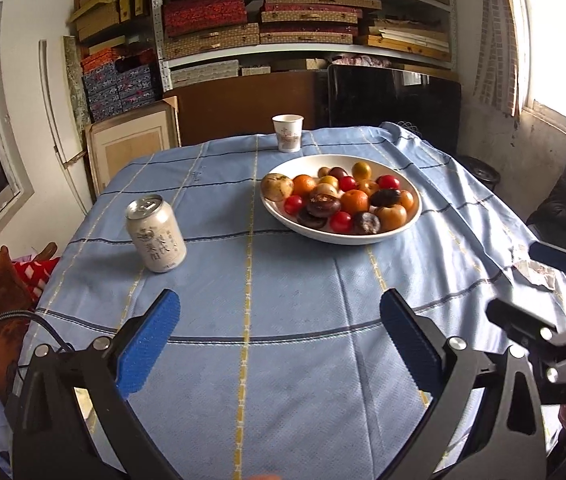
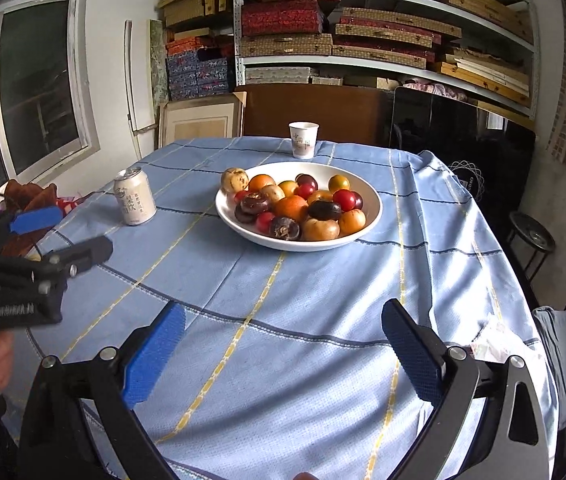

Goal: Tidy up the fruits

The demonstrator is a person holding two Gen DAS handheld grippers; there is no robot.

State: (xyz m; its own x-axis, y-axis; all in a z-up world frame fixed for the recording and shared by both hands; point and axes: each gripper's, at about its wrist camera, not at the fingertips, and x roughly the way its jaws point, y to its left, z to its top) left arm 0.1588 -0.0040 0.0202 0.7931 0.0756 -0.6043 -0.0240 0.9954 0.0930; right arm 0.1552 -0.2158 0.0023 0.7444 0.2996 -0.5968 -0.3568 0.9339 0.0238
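A white bowl [image 1: 363, 160] [image 2: 367, 192] sits past the middle of the table, heaped with several fruits: oranges [image 1: 355, 202] [image 2: 291, 206], small red ones [image 1: 341, 222], dark brown ones [image 2: 325, 210] and a pale yellowish one [image 1: 277, 187] [image 2: 235, 179] on its left rim. My left gripper [image 1: 281, 326] hovers open over the near part of the blue cloth, well short of the bowl, nothing between its blue pads [image 1: 151, 344]. My right gripper [image 2: 283, 334] is likewise open and empty, also near the front edge; it shows at the right edge in the left wrist view.
A pale drink can [image 1: 155, 234] [image 2: 135, 197] stands left of the bowl. A paper cup [image 1: 287, 133] [image 2: 303, 140] stands behind it at the far edge. Crumpled paper [image 1: 535, 274] lies at the right table edge. Shelves of boxes fill the back wall; a black stool [image 2: 531, 240] stands to the right.
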